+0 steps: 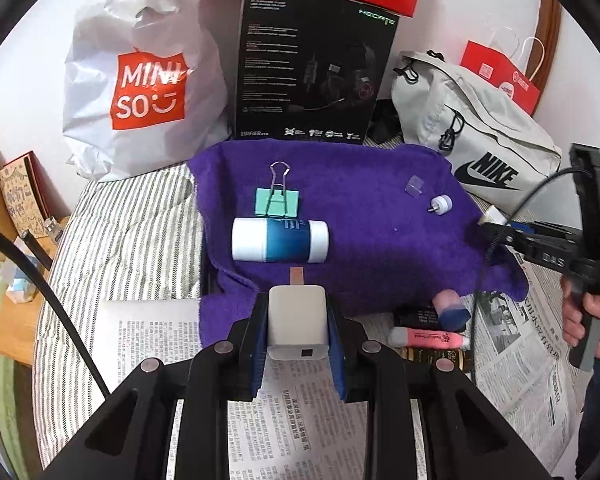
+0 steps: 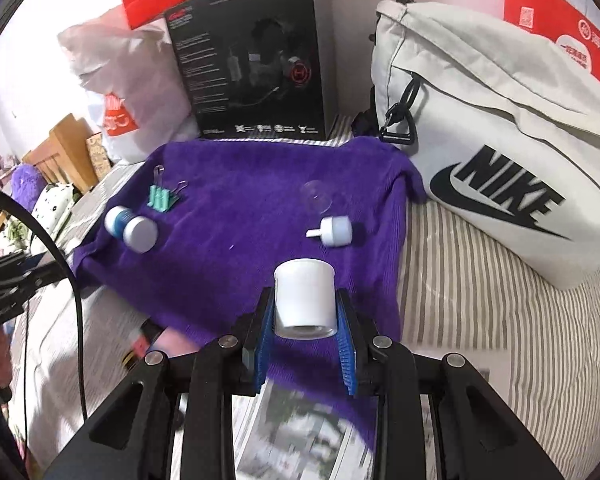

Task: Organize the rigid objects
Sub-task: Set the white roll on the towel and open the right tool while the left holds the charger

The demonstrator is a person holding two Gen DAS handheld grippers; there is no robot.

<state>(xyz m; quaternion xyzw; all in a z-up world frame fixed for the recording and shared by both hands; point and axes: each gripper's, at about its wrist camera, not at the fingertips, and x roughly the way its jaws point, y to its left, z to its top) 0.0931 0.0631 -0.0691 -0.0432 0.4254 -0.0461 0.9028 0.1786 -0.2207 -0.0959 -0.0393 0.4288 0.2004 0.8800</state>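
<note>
My left gripper (image 1: 297, 312) is shut on a white charger block (image 1: 296, 320), held over the near edge of the purple towel (image 1: 360, 216). My right gripper (image 2: 305, 304) is shut on a small white jar (image 2: 305, 300) above the towel's (image 2: 240, 208) near side. On the towel lie a white-and-blue bottle (image 1: 280, 239) (image 2: 131, 229), a green binder clip (image 1: 277, 200) (image 2: 163, 197), a small white knob with a pin (image 1: 440, 204) (image 2: 334, 232) and a clear plastic piece (image 1: 414, 186) (image 2: 318, 197). The right gripper also shows at the right edge of the left wrist view, with a hand (image 1: 598, 324) on it.
A pink highlighter (image 1: 428, 338), a pink-and-blue tube (image 1: 452, 308) and dark boxes (image 1: 436, 356) lie on newspaper (image 1: 520, 344) right of my left gripper. Behind the towel stand a white shopping bag (image 1: 140, 80), a black headset box (image 1: 312, 68) and a white sports bag (image 2: 492, 152). A striped bedsheet (image 2: 460, 280) lies underneath.
</note>
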